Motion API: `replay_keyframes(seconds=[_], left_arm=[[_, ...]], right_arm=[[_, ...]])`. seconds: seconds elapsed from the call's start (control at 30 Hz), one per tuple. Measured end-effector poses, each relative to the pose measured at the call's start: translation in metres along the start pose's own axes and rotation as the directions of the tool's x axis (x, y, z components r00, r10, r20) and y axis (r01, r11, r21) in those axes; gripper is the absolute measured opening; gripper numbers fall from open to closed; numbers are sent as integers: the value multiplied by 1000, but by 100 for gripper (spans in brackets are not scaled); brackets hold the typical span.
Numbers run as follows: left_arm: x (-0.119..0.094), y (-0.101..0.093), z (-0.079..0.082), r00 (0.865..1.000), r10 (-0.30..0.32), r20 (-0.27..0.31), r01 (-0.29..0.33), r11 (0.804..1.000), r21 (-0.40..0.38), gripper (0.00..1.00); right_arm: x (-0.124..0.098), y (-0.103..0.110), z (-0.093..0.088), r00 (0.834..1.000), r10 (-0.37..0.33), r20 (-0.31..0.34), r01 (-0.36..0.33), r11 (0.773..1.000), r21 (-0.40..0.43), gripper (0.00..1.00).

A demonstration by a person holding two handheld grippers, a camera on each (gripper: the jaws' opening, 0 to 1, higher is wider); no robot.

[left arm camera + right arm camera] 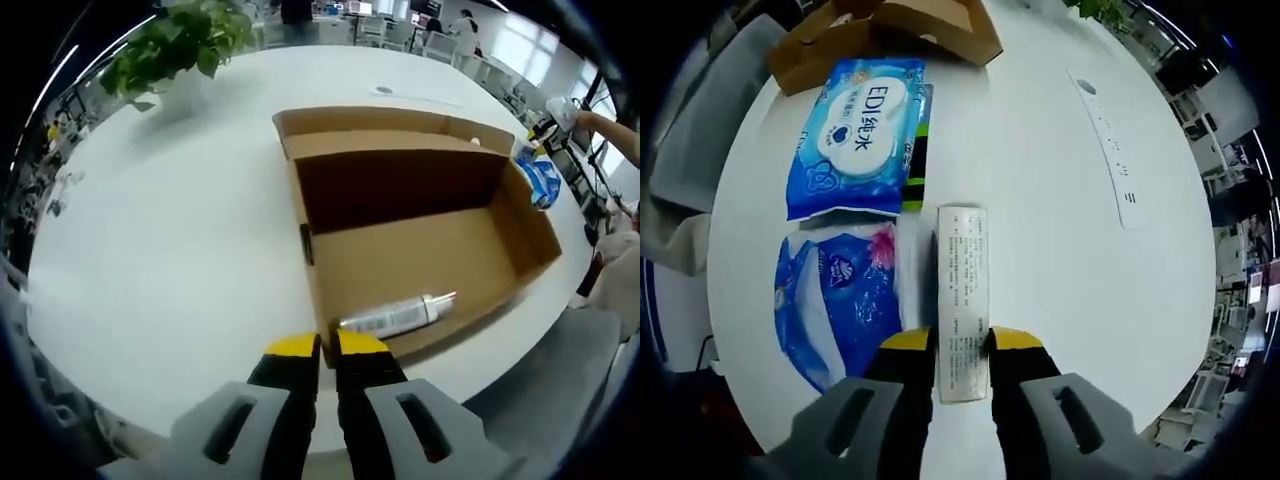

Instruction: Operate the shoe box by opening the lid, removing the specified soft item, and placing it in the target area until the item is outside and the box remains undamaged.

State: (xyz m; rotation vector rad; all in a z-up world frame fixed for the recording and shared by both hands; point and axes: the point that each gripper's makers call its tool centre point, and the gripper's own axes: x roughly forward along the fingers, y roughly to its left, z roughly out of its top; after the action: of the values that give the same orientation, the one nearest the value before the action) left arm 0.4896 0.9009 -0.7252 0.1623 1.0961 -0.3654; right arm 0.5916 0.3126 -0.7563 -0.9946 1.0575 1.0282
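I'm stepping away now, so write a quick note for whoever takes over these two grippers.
Left gripper: jaws shut on the near wall of the open brown cardboard shoe box.
Right gripper: jaws shut on a long white printed box over the white table.
Done: lid open; blue wet-wipe pack and blue tissue pack lie outside.
Left: a silver-white tube lies in the box; set down the white box.

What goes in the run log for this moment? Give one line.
box: open, tube inside | left hand-held gripper: shut at box edge | right hand-held gripper: shut on slim carton | wipes packs on table
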Motion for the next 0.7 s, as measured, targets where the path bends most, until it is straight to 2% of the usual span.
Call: replay_keyframes(seconds=[0.23,0.47,0.7], left_arm=[[0,0,1,1000,-4,0,4,1000,29,3],[-2,-2,6,1000,0,13,-1,994,110,5],[-6,-6,12,1000,-24,8,22,987,161,12]], right_arm=[[-9,-1,6,999,-43,25,42,999,14,28],[-23,-1,14,994,-94,58,90,994,59,34],[-37,13,27,987,-120,110,107,987,120,37]])
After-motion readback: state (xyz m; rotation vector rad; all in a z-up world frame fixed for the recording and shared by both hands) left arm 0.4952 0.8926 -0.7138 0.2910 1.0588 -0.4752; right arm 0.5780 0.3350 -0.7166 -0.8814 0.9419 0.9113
